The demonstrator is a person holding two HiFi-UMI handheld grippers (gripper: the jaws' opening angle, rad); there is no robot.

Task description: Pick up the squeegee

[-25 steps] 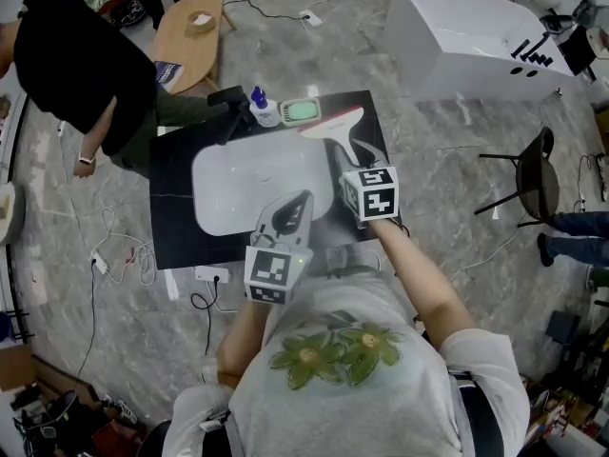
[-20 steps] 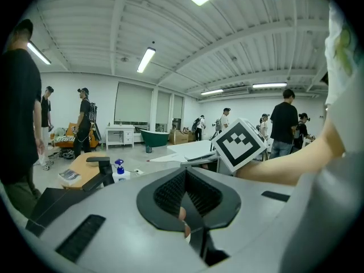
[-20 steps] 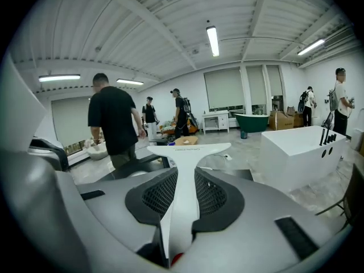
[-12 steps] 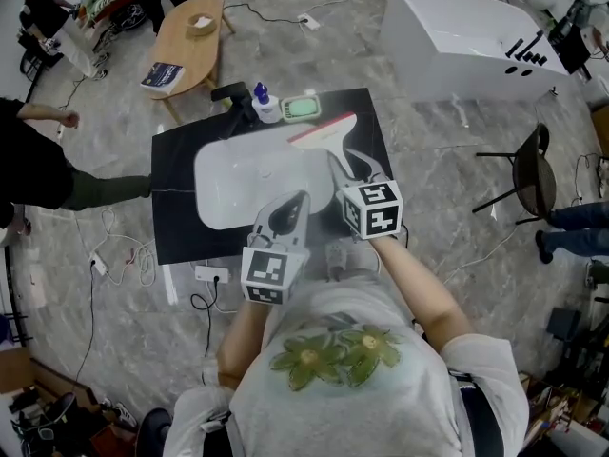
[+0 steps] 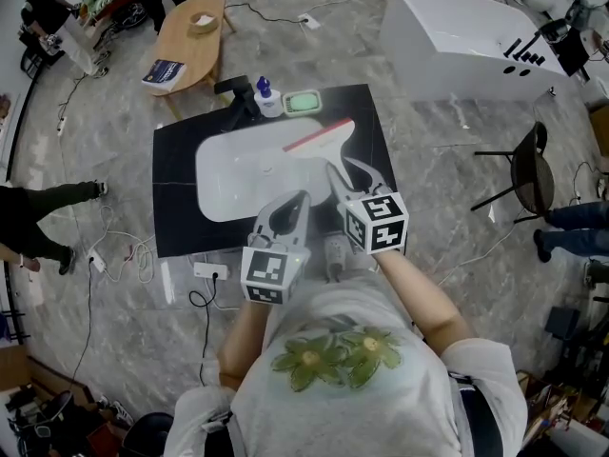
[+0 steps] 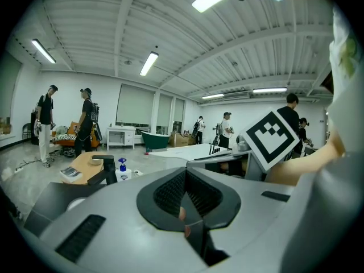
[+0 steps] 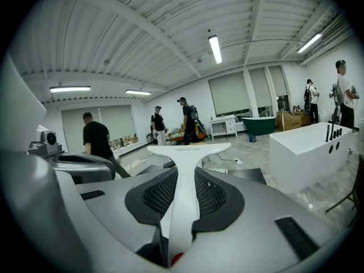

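The squeegee (image 5: 322,134) is pinched by its white handle between the jaws of the right gripper (image 5: 350,175), and its wide head with the red edge is held in the air over the right part of the white sink (image 5: 238,174) in the black table (image 5: 171,227). The left gripper (image 5: 293,206) is kept just beside the right one, nearer to the person, and its jaws are pressed together with nothing between them.
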